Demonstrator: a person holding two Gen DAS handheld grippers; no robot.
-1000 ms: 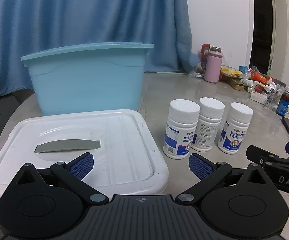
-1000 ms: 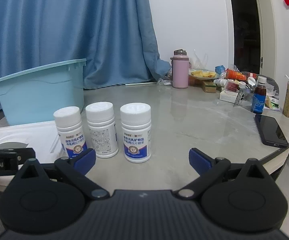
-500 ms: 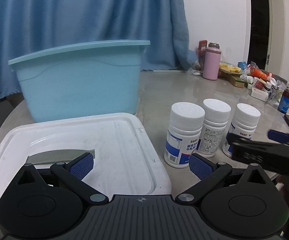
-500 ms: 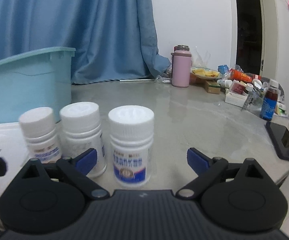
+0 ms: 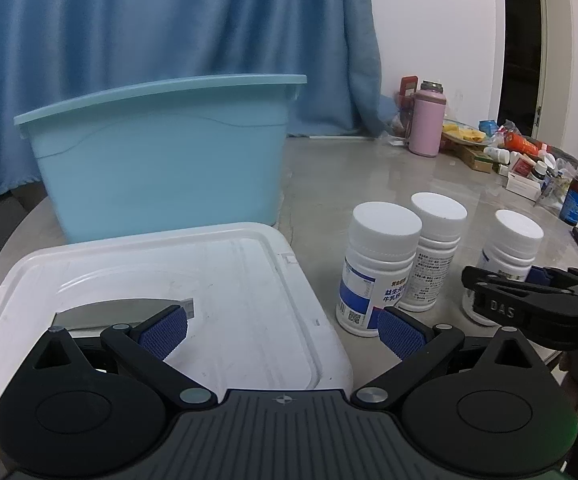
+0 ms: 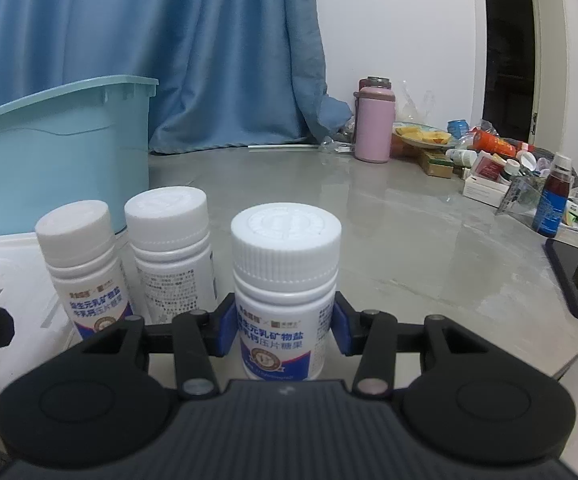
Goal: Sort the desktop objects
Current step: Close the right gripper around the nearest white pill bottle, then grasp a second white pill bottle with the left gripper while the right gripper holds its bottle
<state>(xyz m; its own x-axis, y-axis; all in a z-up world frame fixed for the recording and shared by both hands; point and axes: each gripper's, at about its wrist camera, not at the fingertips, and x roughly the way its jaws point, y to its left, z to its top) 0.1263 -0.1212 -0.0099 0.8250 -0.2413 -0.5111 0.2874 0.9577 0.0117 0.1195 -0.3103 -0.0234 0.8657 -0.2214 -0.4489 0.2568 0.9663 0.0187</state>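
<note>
Left to right across the bench (image 5: 369,168). At 10 o'clock in the left wrist view stands the light-blue bin (image 5: 161,152), the likely destination for sorted items. In front of it lies a white lid (image 5: 249,280) bearing a grey metal blade-like strip (image 5: 101,312); what the strip is cannot be told from here. The left tongs (image 5: 283,332) hang over the lid's near edge with jaws spread wide and nothing between them.

At 2 o'clock stand three white-capped bottles in a row: the left bottle (image 6: 83,264), the middle bottle (image 6: 171,244) and the right bottle (image 6: 285,292), all upright on the bench. The right tongs (image 6: 283,330) are closed around the right bottle, blue pads against its label on both sides, below the cap. It appears to rest on the bench, though its base is hidden.

Step in hand: securing and lifting the right bottle. Done well, the grip stays on the cylindrical body, square to the axis, and the lift goes straight up before any swing toward 10 o'clock, so the neighbouring bottles are not knocked.

Change from half a second before: the right tongs were then spread wide with the bottle standing free ahead of them; they have since advanced and closed on it. The left tongs have stayed spread and have edged forward over the lid.
</note>
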